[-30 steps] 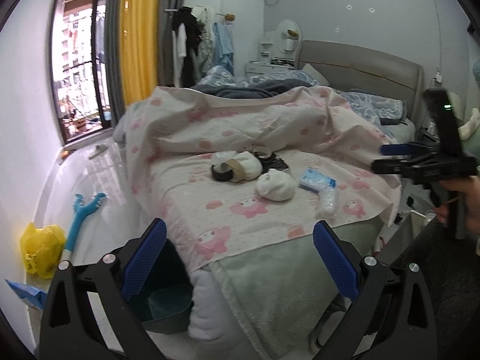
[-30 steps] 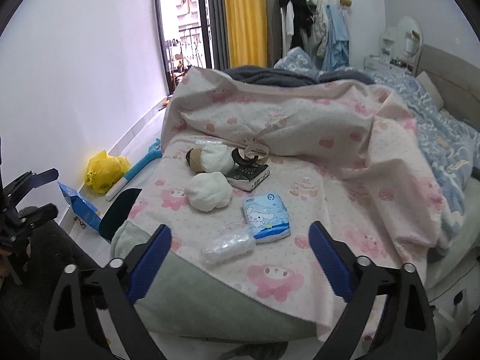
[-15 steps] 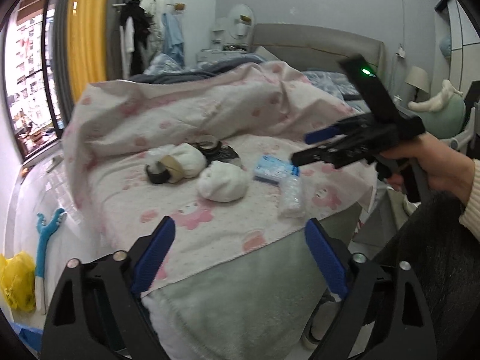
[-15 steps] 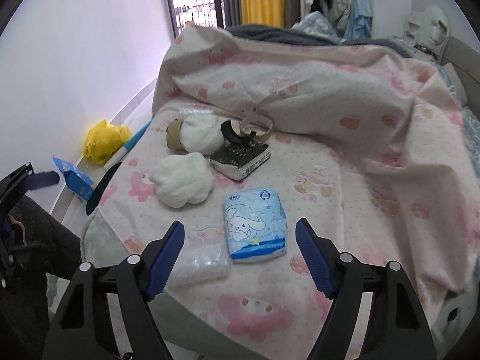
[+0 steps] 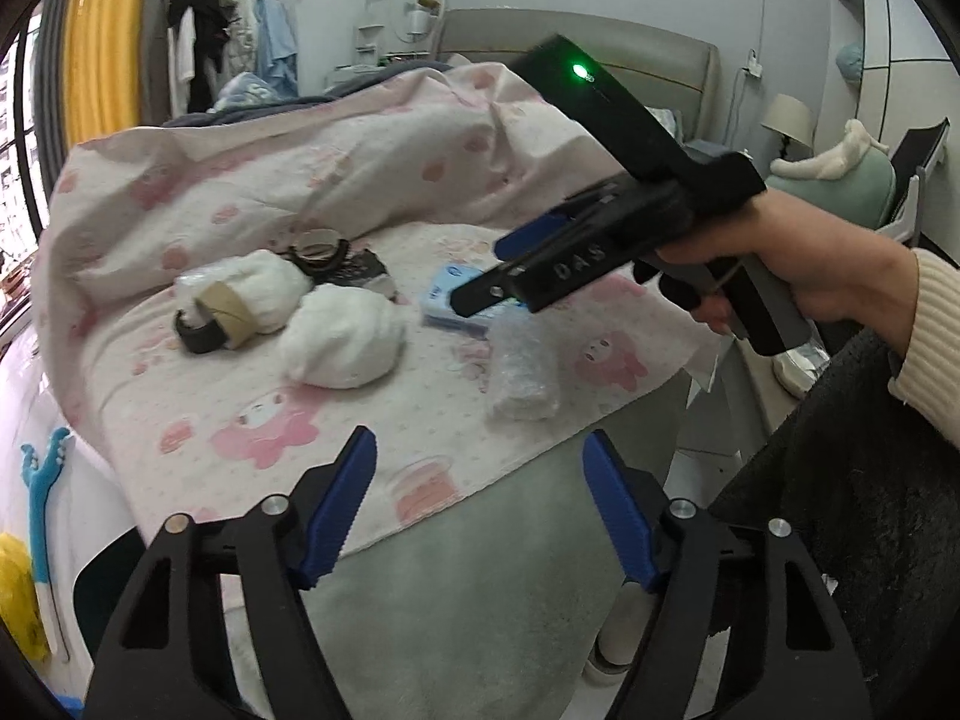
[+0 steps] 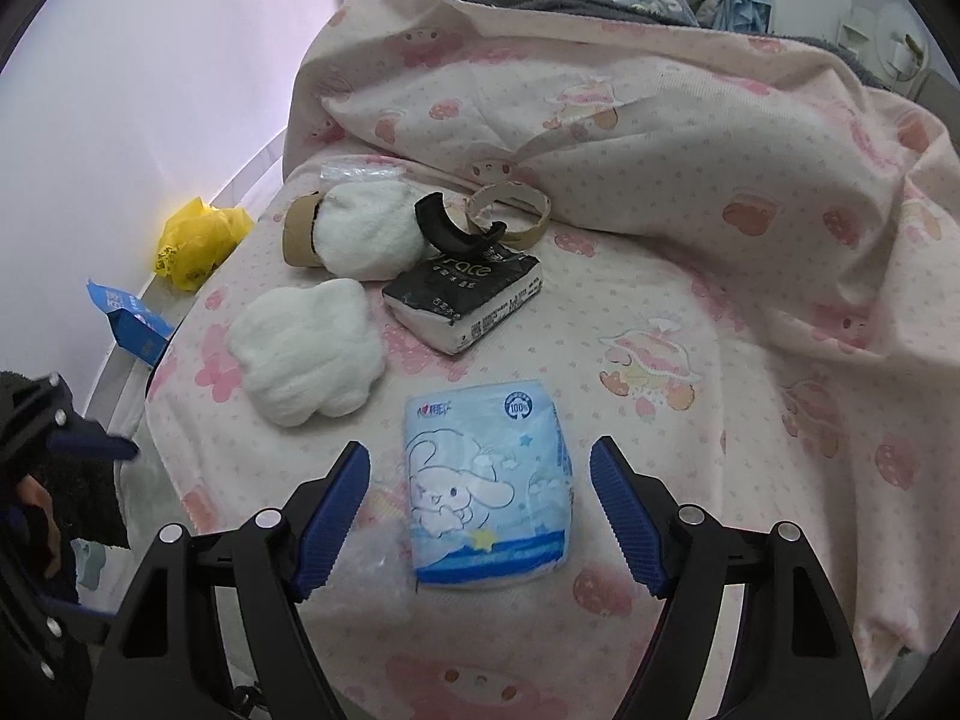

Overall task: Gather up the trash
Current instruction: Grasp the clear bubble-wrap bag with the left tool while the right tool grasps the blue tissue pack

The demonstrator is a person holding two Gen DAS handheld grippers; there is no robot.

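Trash lies on the pink bedspread (image 6: 690, 276): a blue cartoon tissue pack (image 6: 486, 480), a clear plastic wrapper (image 5: 522, 372), a white tissue wad (image 6: 306, 348), a second wad stuck in a cardboard tube (image 6: 366, 234), a black tissue pack (image 6: 462, 300), a cardboard ring (image 6: 510, 210) and a black curved strip (image 6: 450, 228). My right gripper (image 6: 480, 450) hangs open just above the blue pack (image 5: 447, 306), which shows between its fingers untouched. My left gripper (image 5: 477, 444) is over the bed's near edge, its jaws closing with nothing between them.
The duvet (image 6: 600, 90) is bunched up behind the trash. On the floor by the wall lie a yellow bag (image 6: 198, 240), a blue carton (image 6: 129, 324) and a blue brush (image 5: 42, 492). A hand and cream sleeve (image 5: 924, 312) hold the right gripper.
Both grippers have come in toward the bed and tipped downward. The left jaws have narrowed. The right gripper now sits over the blue tissue pack instead of short of it.
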